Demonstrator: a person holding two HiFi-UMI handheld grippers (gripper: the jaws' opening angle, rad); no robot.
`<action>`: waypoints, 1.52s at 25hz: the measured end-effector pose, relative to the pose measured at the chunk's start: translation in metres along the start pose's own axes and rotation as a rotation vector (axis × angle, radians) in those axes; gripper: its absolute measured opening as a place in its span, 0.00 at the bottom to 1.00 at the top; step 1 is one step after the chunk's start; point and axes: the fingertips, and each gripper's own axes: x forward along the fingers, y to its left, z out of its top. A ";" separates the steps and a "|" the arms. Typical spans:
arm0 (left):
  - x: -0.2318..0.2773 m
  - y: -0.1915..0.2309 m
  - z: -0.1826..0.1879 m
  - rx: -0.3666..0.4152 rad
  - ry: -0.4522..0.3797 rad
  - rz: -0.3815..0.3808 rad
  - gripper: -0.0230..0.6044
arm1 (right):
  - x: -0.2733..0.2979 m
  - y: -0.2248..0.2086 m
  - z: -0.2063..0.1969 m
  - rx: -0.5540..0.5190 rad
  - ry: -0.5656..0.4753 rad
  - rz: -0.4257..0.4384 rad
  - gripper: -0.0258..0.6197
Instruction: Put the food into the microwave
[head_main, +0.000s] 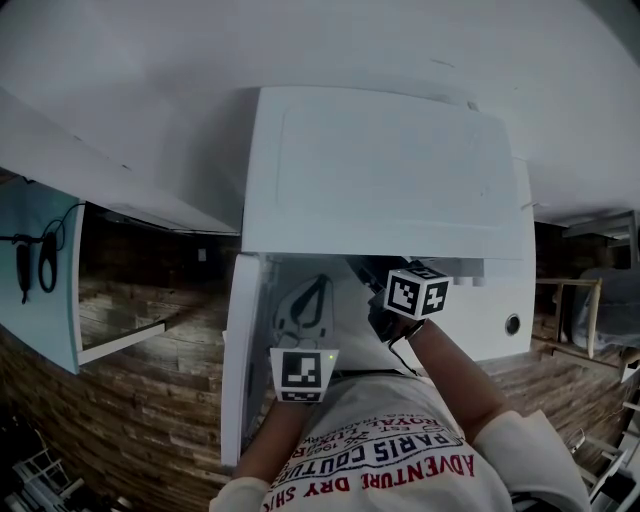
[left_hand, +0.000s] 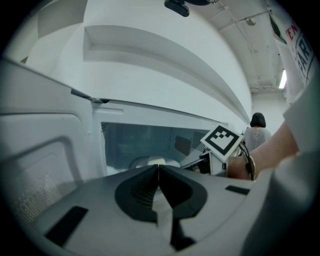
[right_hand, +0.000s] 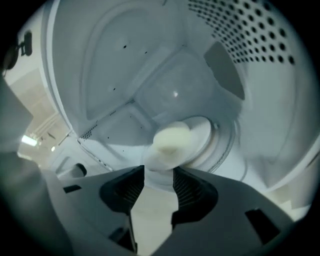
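Leaving the food inside the microwave

I think the step now is to back out and leave the food behind. My right gripper (right_hand: 159, 172) is deep inside the microwave (head_main: 380, 170); its jaws stand wide apart and pinch nothing. The food (right_hand: 170, 142) sits just past the jaw tips, on the plate (right_hand: 207, 127), near the middle of the microwave's floor. To do this well I would pull straight back out through the microwave's mouth, slow and steady; I would keep the jaws wide so they do not bump the food or drag the plate.

My left gripper (left_hand: 159, 167) waits just outside the microwave's mouth, beside the open door (left_hand: 45, 160); its jaws are pressed together and hold nothing. It looks well placed to push the door closed once the right one is out.

The food is a pale, yellow-white lump, round like a bun; it is blurry, so I cannot say what it is. The plate is white, round and smooth. The microwave is a white box, smooth and a bit shiny inside; one inside wall has rows of little round holes (right_hand: 250, 40). The jaw pads (right_hand: 132, 190) are dark and ribbed.
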 end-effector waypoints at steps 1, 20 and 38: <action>0.000 0.001 0.000 -0.003 -0.001 0.004 0.05 | 0.000 0.000 -0.002 -0.071 0.029 -0.014 0.30; 0.001 0.000 0.002 -0.009 -0.004 0.005 0.05 | -0.023 -0.014 -0.022 -0.368 0.228 -0.202 0.12; -0.028 -0.076 0.061 0.068 -0.099 -0.083 0.05 | -0.145 0.048 0.012 -0.475 -0.126 -0.228 0.06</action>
